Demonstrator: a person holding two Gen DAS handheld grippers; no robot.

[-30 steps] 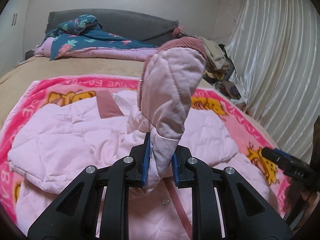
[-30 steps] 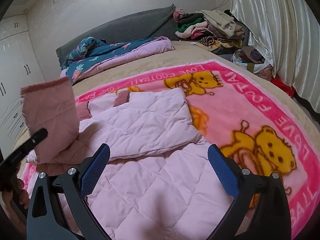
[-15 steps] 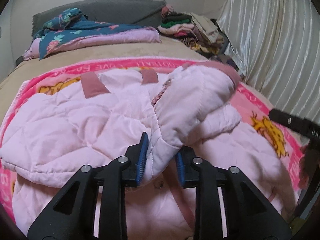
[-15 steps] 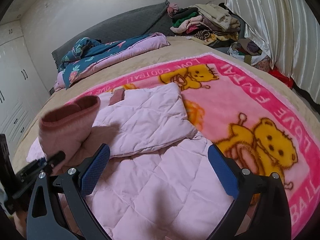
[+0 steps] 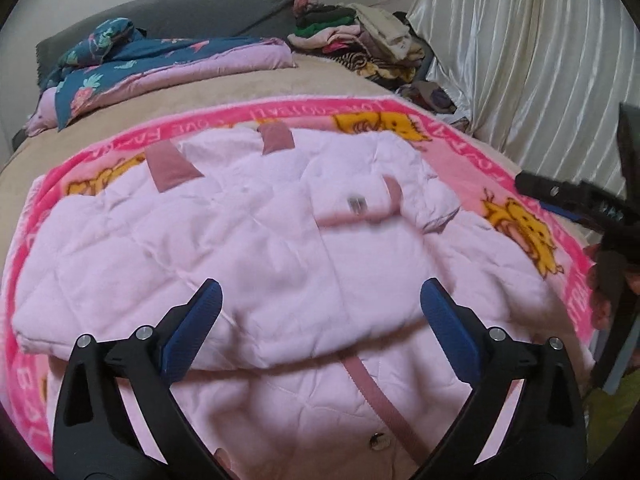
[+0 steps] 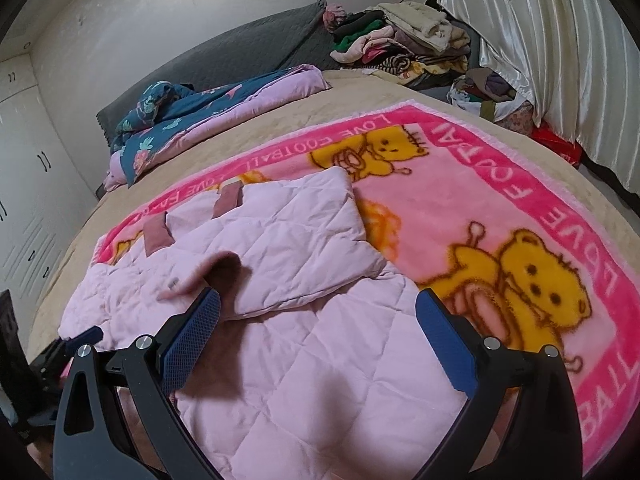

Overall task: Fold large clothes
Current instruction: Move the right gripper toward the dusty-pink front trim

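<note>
A pale pink quilted jacket (image 5: 256, 248) lies spread on a pink bear-print blanket (image 5: 520, 216), its sleeves folded across the body and dusty-pink cuffs (image 5: 170, 168) pointing to the far side. It also shows in the right wrist view (image 6: 304, 352). My left gripper (image 5: 320, 328) is open and empty, just above the jacket's near part. My right gripper (image 6: 318, 338) is open and empty over the jacket's right half. The right gripper's fingers (image 5: 560, 196) show at the right edge of the left wrist view.
The blanket (image 6: 500, 208) covers a beige bed (image 6: 360, 92). A folded blue floral quilt (image 6: 208, 108) and a grey headboard cushion (image 6: 240, 48) lie at the far end. A pile of clothes (image 6: 404, 44) sits at the far right by the white curtain (image 6: 560, 40). White wardrobes (image 6: 28, 184) stand left.
My left gripper held a sleeve upright, laid it down across the jacket body, then opened and let go. The right gripper stayed open and barely moved.
</note>
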